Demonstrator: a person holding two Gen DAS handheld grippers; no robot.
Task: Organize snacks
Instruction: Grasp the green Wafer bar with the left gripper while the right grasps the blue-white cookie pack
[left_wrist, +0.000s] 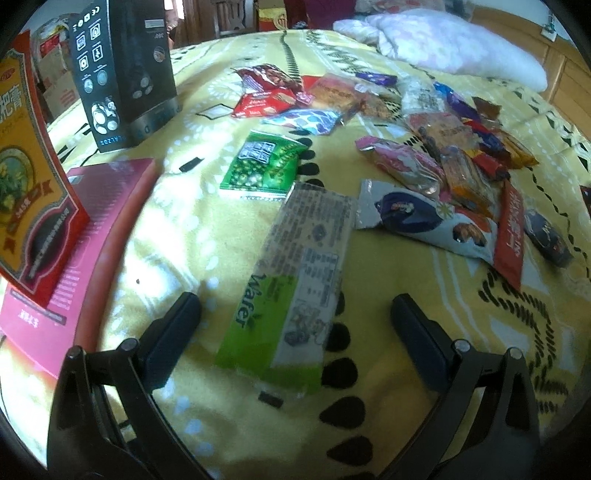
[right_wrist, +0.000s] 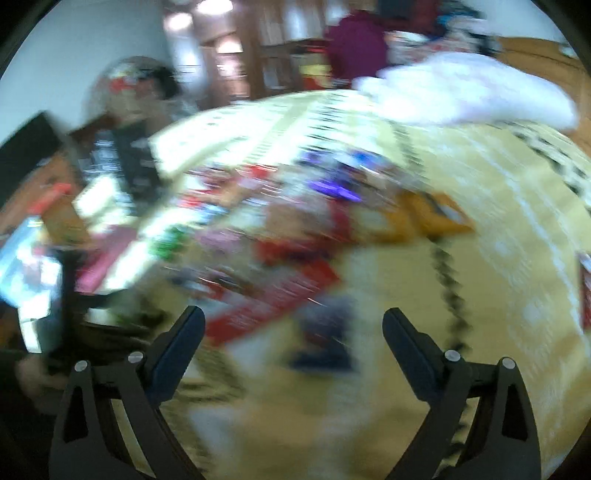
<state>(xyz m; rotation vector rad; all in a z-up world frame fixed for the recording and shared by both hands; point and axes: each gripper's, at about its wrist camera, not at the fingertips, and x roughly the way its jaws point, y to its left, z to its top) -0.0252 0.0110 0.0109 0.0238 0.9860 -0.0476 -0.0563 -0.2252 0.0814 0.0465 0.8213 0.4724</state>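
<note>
Left wrist view: the left gripper (left_wrist: 295, 314) gapes wide and empty over the green wafer pack (left_wrist: 288, 280); beyond the pack, snack packets (left_wrist: 443, 158) lie scattered, seemingly unsorted

Right wrist view: blurred; the right gripper (right_wrist: 293, 325) also spread, empty, nothing gathered

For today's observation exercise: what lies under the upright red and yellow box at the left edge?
The red and yellow box stands on a flat pink box, which lies on the yellow blanket. The pink box's printed top shows around it; the part beneath the upright box is covered.
</note>
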